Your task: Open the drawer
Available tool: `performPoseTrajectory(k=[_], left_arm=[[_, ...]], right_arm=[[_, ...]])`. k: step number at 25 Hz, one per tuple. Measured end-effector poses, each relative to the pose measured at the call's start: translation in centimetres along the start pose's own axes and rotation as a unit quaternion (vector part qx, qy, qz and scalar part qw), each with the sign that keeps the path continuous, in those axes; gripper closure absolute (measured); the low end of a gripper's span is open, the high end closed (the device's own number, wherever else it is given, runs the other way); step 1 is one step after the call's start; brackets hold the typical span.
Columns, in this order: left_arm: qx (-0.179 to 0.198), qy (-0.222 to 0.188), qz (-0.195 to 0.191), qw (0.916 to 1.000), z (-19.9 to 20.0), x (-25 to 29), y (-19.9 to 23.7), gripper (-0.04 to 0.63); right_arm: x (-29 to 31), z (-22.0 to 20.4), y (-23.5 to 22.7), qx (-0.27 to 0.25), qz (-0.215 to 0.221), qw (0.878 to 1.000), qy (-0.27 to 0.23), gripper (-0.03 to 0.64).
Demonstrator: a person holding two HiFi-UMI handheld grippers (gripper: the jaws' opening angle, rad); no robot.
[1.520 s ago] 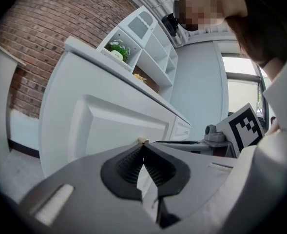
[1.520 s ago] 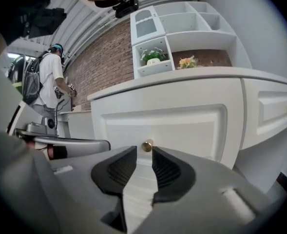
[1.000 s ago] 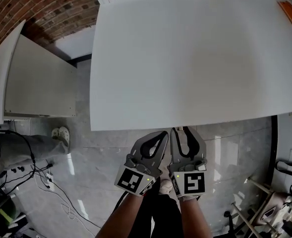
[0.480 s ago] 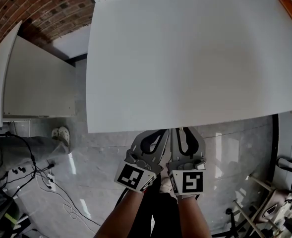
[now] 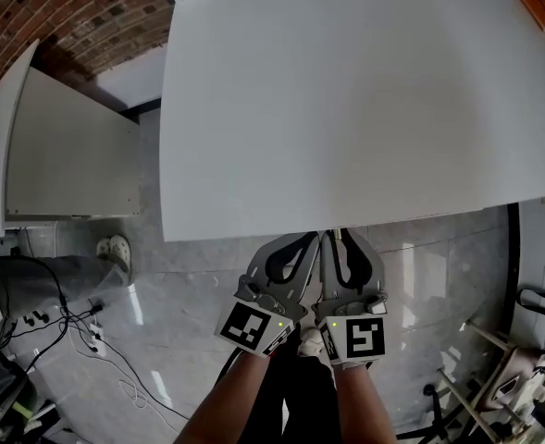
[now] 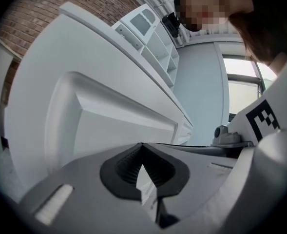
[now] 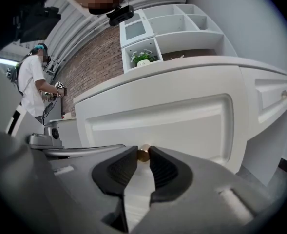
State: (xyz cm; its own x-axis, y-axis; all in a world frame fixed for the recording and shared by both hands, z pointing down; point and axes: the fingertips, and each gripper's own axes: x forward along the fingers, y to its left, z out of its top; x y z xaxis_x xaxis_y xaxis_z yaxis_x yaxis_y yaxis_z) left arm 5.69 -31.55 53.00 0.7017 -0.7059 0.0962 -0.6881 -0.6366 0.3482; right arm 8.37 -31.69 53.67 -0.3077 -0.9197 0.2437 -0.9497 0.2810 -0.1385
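Observation:
In the right gripper view a white panelled drawer front (image 7: 182, 126) carries a small brass knob (image 7: 143, 153). My right gripper (image 7: 143, 156) has just been closing, and its dark pads now press the knob from both sides. In the left gripper view my left gripper (image 6: 142, 145) is shut with nothing between its tips, close to the same white drawer front (image 6: 114, 126). In the head view both grippers sit side by side, the left gripper (image 5: 311, 239) and the right gripper (image 5: 333, 236), with their tips under the front edge of the white top (image 5: 346, 109). That top hides the drawer.
A white cabinet (image 5: 68, 155) stands at the left by a brick wall (image 5: 68, 17). Cables (image 5: 68, 331) lie on the grey tiled floor. White shelves with a green plant (image 7: 143, 57) rise behind the top. A second drawer (image 7: 275, 94) is at the right. A person (image 7: 33, 82) stands far off.
The right gripper's jaws have drawn a little closer together. The head view has shifted slightly. Both grippers stay at the same spot under the top's edge.

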Motion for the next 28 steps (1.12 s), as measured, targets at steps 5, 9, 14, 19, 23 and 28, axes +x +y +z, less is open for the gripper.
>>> performPoseTrajectory(k=[5,9,14,19,23,28], left_arm=[[-0.001,0.000,-0.001,1.0000,-0.3,-0.4,-0.5,0.604],[-0.004,0.001,0.005,1.0000,-0.4,-0.8,-0.8,0.604],[-0.004,-0.005,0.008,1.0000,-0.4,-1.2,-1.2,0.605],[0.009,-0.002,0.011,0.9999,-0.6,-1.4,-1.5,0.606],[0.025,0.003,0.011,0.9996,-0.7,-1.8,-2.0,0.606],[0.025,-0.003,0.019,0.9995,-0.8,-2.2,-2.6,0.606]], right_arm=[[-0.6,-0.3,0.1,-0.006,0.005,1.000,0.003,0.543],[-1.1,-0.4,0.3,-0.002,0.004,1.000,0.002,0.543],[-1.7,-0.6,0.4,-0.002,0.006,1.000,0.004,0.543],[-2.2,-0.8,0.6,-0.002,0.008,1.000,0.004,0.545],[-3.0,-1.1,0.8,-0.001,0.007,1.000,0.004,0.545],[-3.9,-1.2,1.0,-0.009,0.013,1.000,0.001,0.545]])
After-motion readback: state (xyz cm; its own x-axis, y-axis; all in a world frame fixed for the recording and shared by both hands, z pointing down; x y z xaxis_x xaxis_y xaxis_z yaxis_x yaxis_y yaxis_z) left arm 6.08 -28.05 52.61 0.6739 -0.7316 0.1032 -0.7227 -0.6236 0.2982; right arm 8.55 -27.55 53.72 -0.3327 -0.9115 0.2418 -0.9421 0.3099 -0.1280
